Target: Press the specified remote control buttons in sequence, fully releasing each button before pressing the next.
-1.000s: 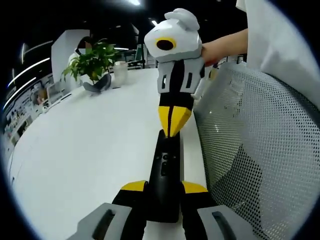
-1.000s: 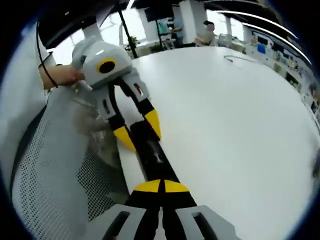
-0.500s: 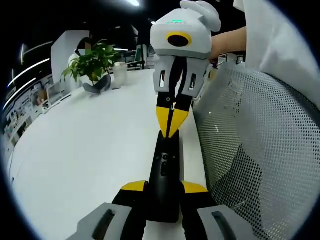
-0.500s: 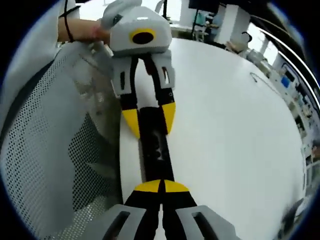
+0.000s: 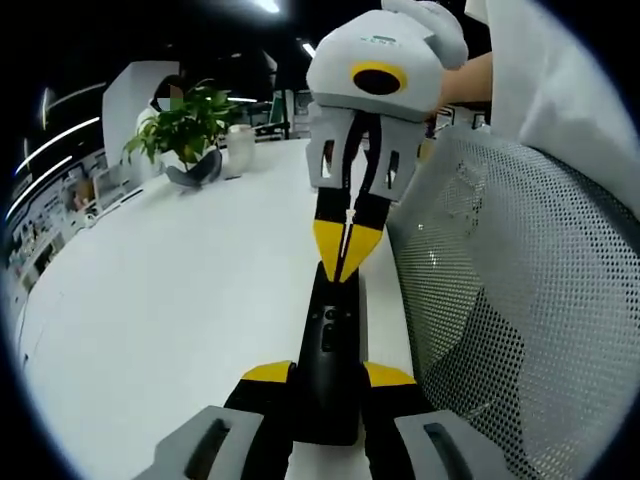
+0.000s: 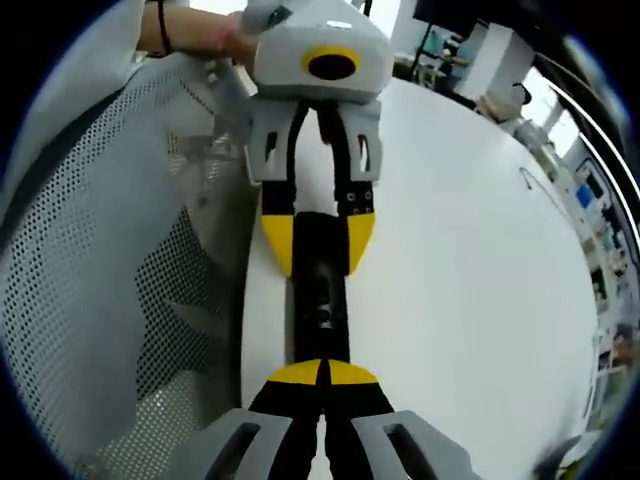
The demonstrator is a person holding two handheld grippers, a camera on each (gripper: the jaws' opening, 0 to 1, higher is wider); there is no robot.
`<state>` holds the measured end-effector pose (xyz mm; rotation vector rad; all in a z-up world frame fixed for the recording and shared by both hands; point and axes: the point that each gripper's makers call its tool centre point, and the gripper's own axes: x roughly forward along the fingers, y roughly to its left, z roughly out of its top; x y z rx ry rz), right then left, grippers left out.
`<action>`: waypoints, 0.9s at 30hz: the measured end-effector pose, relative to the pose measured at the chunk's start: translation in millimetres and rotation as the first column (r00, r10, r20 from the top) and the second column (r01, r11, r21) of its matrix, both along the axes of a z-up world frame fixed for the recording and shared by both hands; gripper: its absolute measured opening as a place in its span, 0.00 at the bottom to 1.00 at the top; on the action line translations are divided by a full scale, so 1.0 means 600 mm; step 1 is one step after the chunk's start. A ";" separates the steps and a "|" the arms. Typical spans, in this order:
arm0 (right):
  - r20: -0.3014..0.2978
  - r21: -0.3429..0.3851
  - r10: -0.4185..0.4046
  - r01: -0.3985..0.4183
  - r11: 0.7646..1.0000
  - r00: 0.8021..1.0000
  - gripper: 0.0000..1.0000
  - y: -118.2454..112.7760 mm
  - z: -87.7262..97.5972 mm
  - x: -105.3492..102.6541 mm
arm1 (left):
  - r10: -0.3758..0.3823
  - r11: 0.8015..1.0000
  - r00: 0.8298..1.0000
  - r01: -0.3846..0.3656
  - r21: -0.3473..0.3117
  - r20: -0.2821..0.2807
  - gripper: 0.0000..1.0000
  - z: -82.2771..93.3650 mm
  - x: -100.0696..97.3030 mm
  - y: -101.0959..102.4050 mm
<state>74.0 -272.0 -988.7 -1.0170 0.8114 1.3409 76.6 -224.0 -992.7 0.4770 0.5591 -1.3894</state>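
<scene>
Near end of remote [image 5: 330, 370] hidden between left tool [image 5: 328, 382] tips, button markings too small to read, far end covered by right tool [image 5: 346, 262], background shelves [image 5: 50, 215] blurred, mesh chair [image 5: 520, 300] cut off by edge.

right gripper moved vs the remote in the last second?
Yes. In the left gripper view the right gripper has tilted up steeper; its shut tips have crept toward the buttons of the black remote, which stays put against the white table.

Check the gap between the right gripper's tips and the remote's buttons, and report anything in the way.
Nothing visible blocks it. The right gripper, jaws closed, points down at the black remote, which the left gripper clamps above the white table. Whether the tips touch it is unclear.
</scene>
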 end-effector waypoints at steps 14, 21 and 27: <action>-0.081 0.138 -0.200 0.210 0.968 0.976 0.00 -0.008 0.007 0.004 | -0.009 1.000 1.000 0.009 0.006 -0.009 0.24 -0.001 -0.003 0.002; -0.112 0.171 -0.211 0.228 0.959 0.971 0.04 -0.014 0.012 0.007 | -0.017 1.000 1.000 0.017 0.002 -0.009 0.24 -0.001 -0.003 0.002; -0.137 0.164 -0.163 0.184 0.969 0.977 0.05 0.001 0.004 0.001 | -0.018 1.000 1.000 0.018 -0.001 -0.008 0.24 -0.001 -0.002 0.001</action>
